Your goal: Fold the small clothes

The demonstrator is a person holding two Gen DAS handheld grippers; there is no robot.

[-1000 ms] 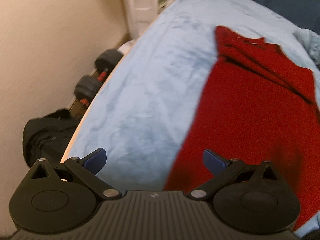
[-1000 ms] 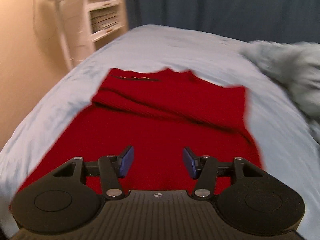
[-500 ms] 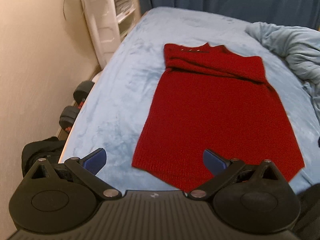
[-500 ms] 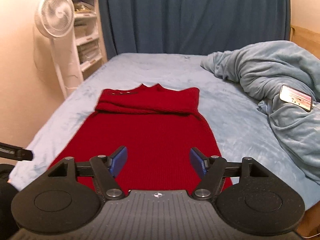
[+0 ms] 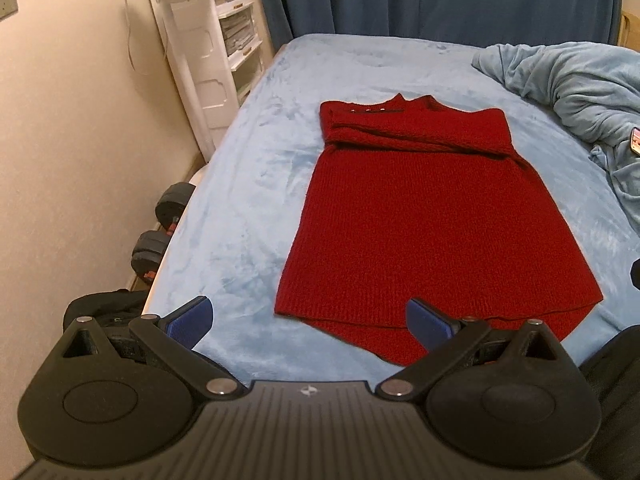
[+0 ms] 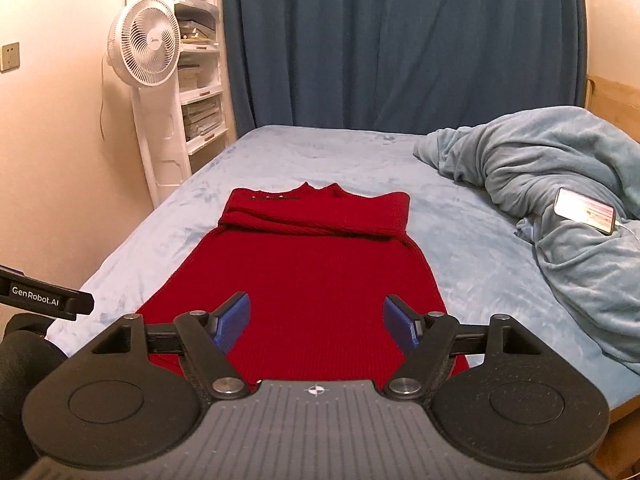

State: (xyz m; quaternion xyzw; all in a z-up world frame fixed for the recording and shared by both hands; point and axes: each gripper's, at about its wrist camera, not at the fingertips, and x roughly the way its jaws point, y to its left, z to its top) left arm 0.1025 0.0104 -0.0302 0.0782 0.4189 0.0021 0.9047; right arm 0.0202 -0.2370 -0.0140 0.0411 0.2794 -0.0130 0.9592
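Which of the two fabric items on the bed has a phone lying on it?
The crumpled blue blanket; the phone rests on it. The red garment carries nothing.

red garment (image 5: 432, 220): 1 | tools: 2 (left (image 5: 310, 322), right (image 6: 317, 322)) | fan (image 6: 144, 42): 1 | phone (image 6: 585, 216): 1 | blanket (image 6: 560, 184): 1

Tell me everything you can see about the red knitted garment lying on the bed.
The red knitted garment is a ribbed knit piece, deep red, lying flat and lengthwise on the light blue bed cover. Its far end has a notched neckline and a row of small buttons; the sleeves look folded across the chest in a thick band. The body widens toward the near hem, which looks slightly uneven. Nothing grips it; only the bed cover touches it.
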